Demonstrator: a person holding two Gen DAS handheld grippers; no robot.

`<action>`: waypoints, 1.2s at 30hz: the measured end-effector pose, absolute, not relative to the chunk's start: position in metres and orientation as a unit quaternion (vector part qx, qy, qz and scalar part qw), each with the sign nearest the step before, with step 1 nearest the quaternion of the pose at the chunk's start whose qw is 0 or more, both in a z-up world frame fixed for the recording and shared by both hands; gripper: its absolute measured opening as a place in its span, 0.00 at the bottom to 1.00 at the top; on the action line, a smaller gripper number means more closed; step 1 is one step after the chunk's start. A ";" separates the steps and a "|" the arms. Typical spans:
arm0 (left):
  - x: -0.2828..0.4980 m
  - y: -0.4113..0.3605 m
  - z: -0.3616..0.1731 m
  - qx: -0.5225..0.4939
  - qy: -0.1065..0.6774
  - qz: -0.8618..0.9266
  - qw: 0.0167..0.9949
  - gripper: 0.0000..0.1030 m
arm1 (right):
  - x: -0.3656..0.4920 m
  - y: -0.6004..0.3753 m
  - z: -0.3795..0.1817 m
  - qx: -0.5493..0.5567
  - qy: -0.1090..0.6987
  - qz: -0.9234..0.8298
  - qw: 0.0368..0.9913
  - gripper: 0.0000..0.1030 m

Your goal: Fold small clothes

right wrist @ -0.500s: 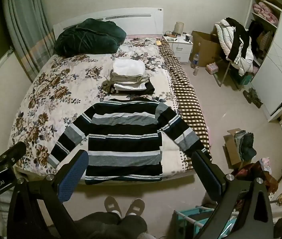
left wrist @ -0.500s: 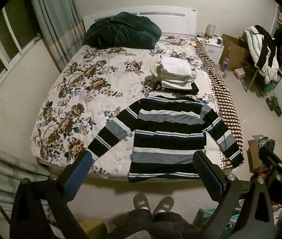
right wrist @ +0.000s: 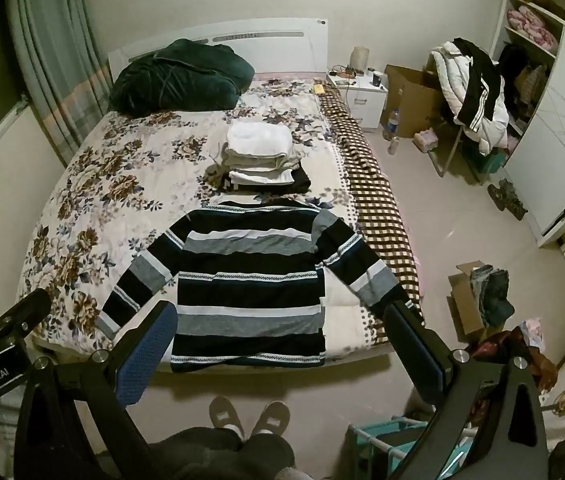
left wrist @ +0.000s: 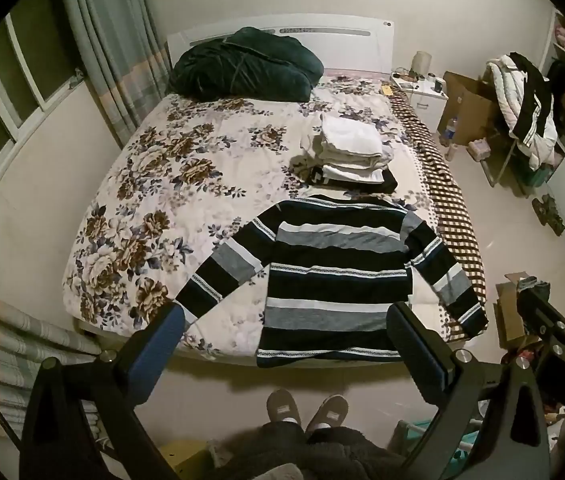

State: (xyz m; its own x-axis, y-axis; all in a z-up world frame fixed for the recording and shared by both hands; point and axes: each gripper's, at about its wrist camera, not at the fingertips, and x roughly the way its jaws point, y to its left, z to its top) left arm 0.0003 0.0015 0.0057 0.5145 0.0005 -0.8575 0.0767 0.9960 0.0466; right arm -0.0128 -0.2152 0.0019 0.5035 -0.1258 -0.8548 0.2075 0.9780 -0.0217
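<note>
- Bedroom clutter rings a wide bed (left wrist: 130,216) with a floral cover, a dark green quilt (left wrist: 242,66) bundled at its head and a checked blanket (left wrist: 454,216) down the side towards the cartons on the floor.
- On the bed, close to its foot edge, a striped sweater (left wrist: 334,276) lies flat, both sleeves spread out and down, hem nearest the person standing at the foot.
- Just beyond its collar sits a stack of folded clothes (left wrist: 350,152), white on top, something black beneath.
- Left gripper (left wrist: 286,344) hangs above the foot of the bed with its jaws spread as wide as they go and nothing between them; the sweater's hem shows in the gap, well below and apart from the pads.
- Right gripper (right wrist: 278,340) is the same: jaws fully apart, empty, framing the hem from above without touching.
- Folding proper looks not yet begun; the garment is only laid out.
- Risk, as I judge it: the hem lies right at the mattress edge, so a pull towards the person could drag the sweater off the bed.
- The sleeve on the checked-blanket side ends near that edge and could slide over it.
- A pinch that goes too deep may catch the floral cover along with the knit.
- Folding the collar end could nudge the stack just behind it.
</note>
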 end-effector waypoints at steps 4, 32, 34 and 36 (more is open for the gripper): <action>0.004 0.000 0.012 0.038 0.491 -0.023 0.870 1.00 | -0.014 -0.215 0.003 0.044 0.489 -0.096 0.866 1.00; 0.007 -0.011 0.023 0.037 0.484 -0.025 0.874 1.00 | -0.015 -0.216 0.005 0.042 0.485 -0.097 0.868 1.00; 0.006 -0.011 0.022 0.037 0.483 -0.024 0.875 1.00 | -0.016 -0.216 0.006 0.042 0.486 -0.097 0.868 1.00; 0.005 -0.010 0.021 0.037 0.483 -0.024 0.875 1.00 | -0.016 -0.216 0.006 0.041 0.485 -0.097 0.868 1.00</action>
